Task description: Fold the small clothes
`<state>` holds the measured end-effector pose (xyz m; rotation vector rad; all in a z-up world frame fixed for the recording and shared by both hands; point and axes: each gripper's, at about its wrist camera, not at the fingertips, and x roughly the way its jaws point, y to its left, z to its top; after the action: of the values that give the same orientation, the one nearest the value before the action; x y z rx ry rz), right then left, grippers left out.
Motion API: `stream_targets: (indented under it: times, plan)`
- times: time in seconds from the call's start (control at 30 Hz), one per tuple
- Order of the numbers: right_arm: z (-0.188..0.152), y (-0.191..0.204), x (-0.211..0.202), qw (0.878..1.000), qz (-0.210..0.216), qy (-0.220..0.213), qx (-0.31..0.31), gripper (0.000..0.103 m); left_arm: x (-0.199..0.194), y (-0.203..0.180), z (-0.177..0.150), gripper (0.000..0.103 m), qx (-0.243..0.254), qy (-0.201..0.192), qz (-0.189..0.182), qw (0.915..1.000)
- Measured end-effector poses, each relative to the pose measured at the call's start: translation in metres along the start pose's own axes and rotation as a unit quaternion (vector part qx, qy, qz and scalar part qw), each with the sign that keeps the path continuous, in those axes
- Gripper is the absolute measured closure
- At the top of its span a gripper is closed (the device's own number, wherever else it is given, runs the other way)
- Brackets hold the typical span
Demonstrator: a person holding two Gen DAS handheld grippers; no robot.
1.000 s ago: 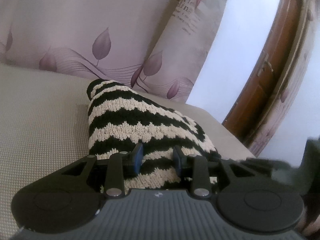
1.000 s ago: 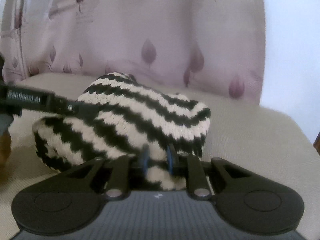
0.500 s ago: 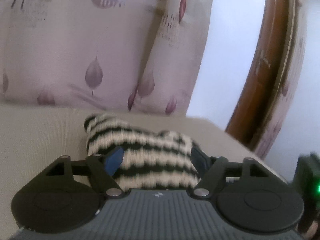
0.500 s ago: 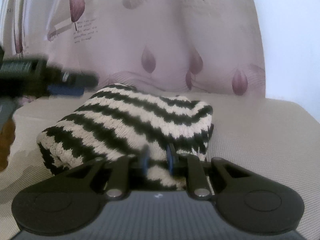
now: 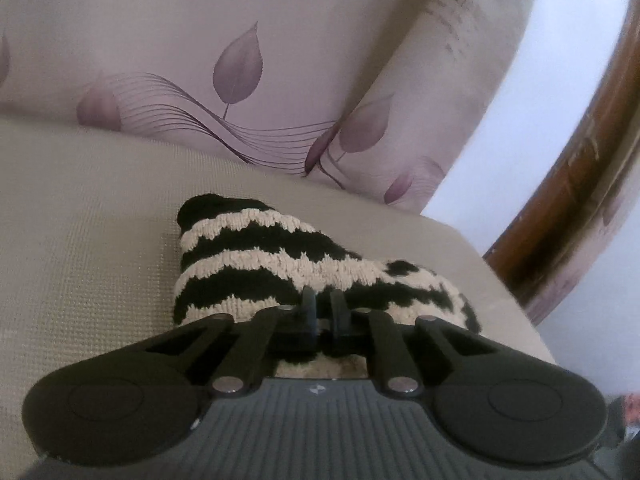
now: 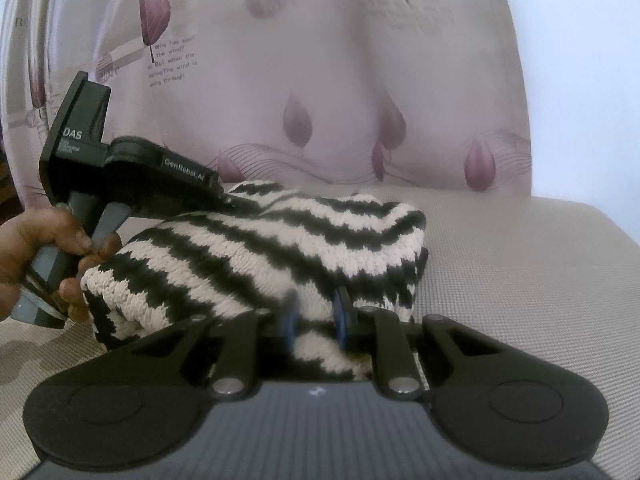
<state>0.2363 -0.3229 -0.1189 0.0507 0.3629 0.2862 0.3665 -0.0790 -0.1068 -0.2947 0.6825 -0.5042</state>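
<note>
Black-and-cream zigzag knit, a small folded garment (image 5: pixel 280 264), lies bunched on the beige woven surface (image 5: pixel 80 240), directly ahead of and between both pairs of fingers. From the left wrist view, the left gripper (image 5: pixel 324 308) has its fingers drawn close together, pinching a fold of the knit at its near edge; the garment rises away beyond the fingertips, with its black end farthest out and to the left of them. From the right wrist view, the right gripper (image 6: pixel 314 316) likewise has its blue-padded fingers (image 6: pixel 290 320) closed onto a narrow tuck of the knit at the near lower edge, the bulk of the garment humped up beyond them and spreading to their left. Farther left of the right fingers, the left gripper's black body reaches onto the top of the garment from the far side, its handle held by the person's hand (image 6: pixel 36 248), whose fingertips lie just beside the knit's left end. Behind the garment hangs a pale lilac curtain (image 6: pixel 320 80) printed with purple leaves.
</note>
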Motion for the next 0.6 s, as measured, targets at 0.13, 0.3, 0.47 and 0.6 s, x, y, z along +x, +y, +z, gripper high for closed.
stream_targets:
  times: [0.13, 0.3, 0.47, 0.6]
  plan:
    - [0.0, 0.001, 0.0, 1.0, -0.005, 0.0, -0.006, 0.085, -0.005, -0.012, 0.001, 0.087, 0.031, -0.011, 0.018, 0.9993]
    - [0.001, 0.001, 0.0, 1.0, -0.005, 0.0, -0.006, 0.085, -0.047, -0.039, -0.003, 0.036, 0.076, -0.039, -0.019, 0.9962]
    - [0.001, 0.002, -0.001, 1.0, -0.005, -0.001, -0.006, 0.085, -0.091, -0.054, -0.034, 0.053, 0.104, -0.053, -0.03, 0.9927]
    - [0.002, 0.0, -0.001, 1.0, -0.002, -0.001, 0.0, 0.085, -0.105, -0.055, -0.067, 0.078, 0.124, -0.053, -0.007, 0.9908]
